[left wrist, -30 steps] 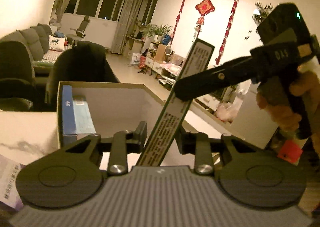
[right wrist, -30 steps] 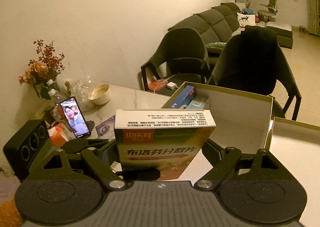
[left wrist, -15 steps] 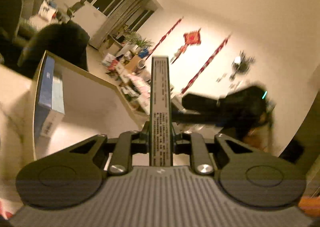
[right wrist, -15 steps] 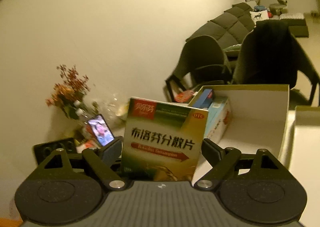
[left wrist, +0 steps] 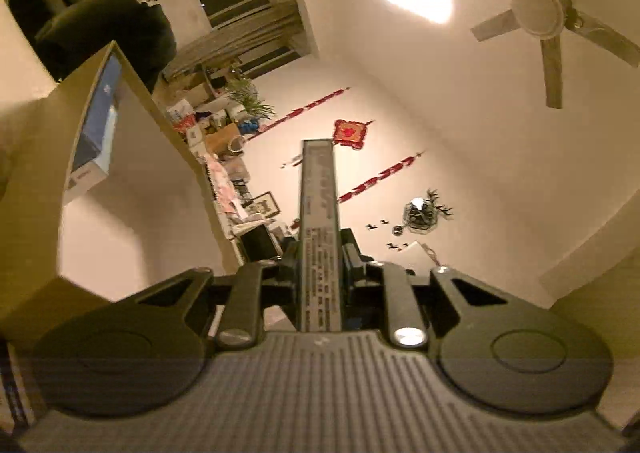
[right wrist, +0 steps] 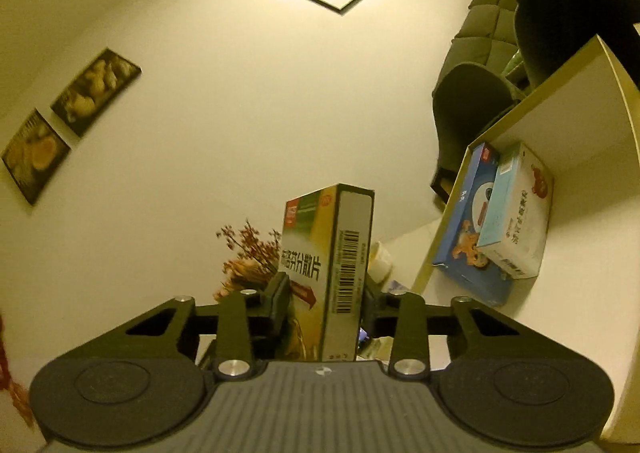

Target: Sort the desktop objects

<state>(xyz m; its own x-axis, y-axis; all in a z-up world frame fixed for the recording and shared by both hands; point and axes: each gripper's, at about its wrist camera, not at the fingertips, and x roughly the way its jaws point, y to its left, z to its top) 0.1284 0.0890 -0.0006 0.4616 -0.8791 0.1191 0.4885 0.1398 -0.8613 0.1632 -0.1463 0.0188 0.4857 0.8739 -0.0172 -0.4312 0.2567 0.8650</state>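
The white storage box [right wrist: 580,125], open and seen strongly tilted in both wrist views, is the largest thing in play; a blue carton [right wrist: 466,221] and a pale carton [right wrist: 516,213] are already lodged against its wall. A second ago the box was seen nearly level, so both hands are judged to have rolled while being carried down toward it.

The green and yellow medicine box [right wrist: 328,253] is held in the air between the two tools, just beside the storage box and not yet inside it. Its broad printed face was presented to the right camera a second ago; now its narrow barcoded side is shown.

The right gripper [right wrist: 324,293], which stood wide around the box before, is closing, and its pads are seen pressed against the two broad faces. The left gripper [left wrist: 320,265] is kept narrow and clamped on the same box, of which only the thin printed edge [left wrist: 320,213] is seen.

With a two-sided hold secured, the placing step is judged close: the box appears turned to be slid in edgewise beside the cartons.
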